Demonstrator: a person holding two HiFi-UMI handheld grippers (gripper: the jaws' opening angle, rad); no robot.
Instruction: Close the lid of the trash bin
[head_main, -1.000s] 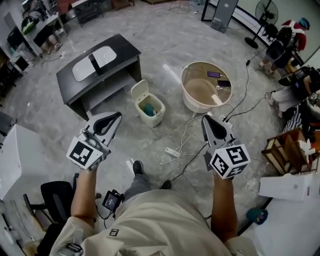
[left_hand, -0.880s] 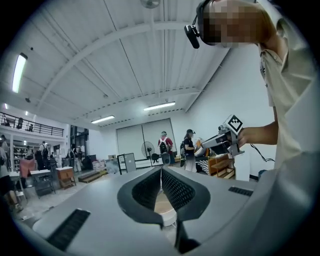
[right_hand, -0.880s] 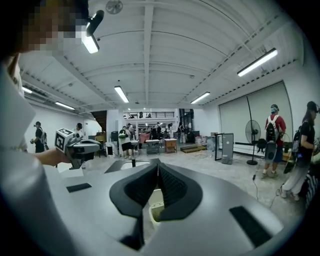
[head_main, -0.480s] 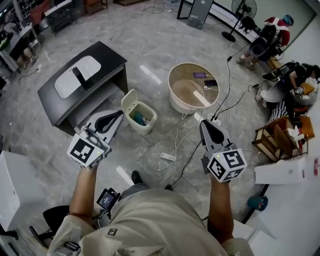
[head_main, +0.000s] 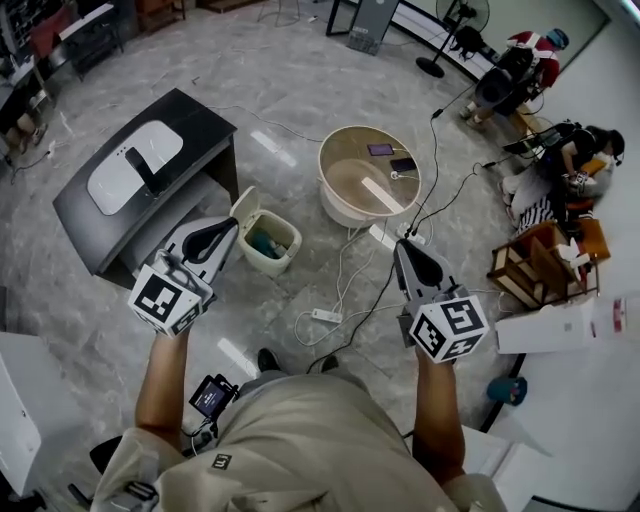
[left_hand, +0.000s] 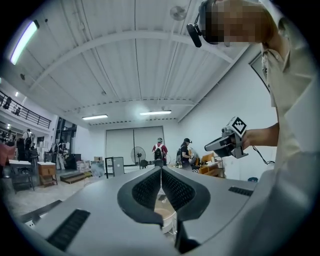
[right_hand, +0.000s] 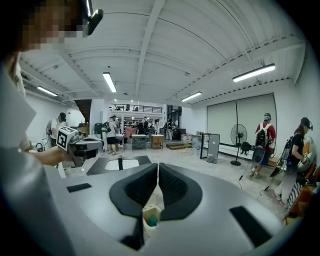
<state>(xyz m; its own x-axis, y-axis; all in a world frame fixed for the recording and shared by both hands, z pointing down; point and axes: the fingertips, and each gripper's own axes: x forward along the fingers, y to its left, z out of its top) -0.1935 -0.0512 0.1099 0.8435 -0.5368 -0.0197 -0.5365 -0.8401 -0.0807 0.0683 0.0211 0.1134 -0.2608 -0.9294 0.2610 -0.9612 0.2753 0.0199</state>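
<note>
Bin (head_main: 262, 264) lid (head_main: 242, 205) up — w/ trash (head_main: 266, 243) inside.

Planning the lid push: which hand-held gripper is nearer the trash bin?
The left hand-held gripper: its tip shows beside the trash bin; the right hand-held gripper is well apart.

One trash bin (head_main: 272, 262); one round table (head_main: 350, 176); one dark desk (head_main: 200, 128).

In the right gripper view, the trash bin (right_hand: 150, 209) is largely concealed behind the closed jaws. Only part of its rim is exposed just below them. A teal object (right_hand: 152, 221) inside is too small to be identified. In the left gripper view, a round tub (left_hand: 165, 216) is mostly covered by the jaws.
</note>
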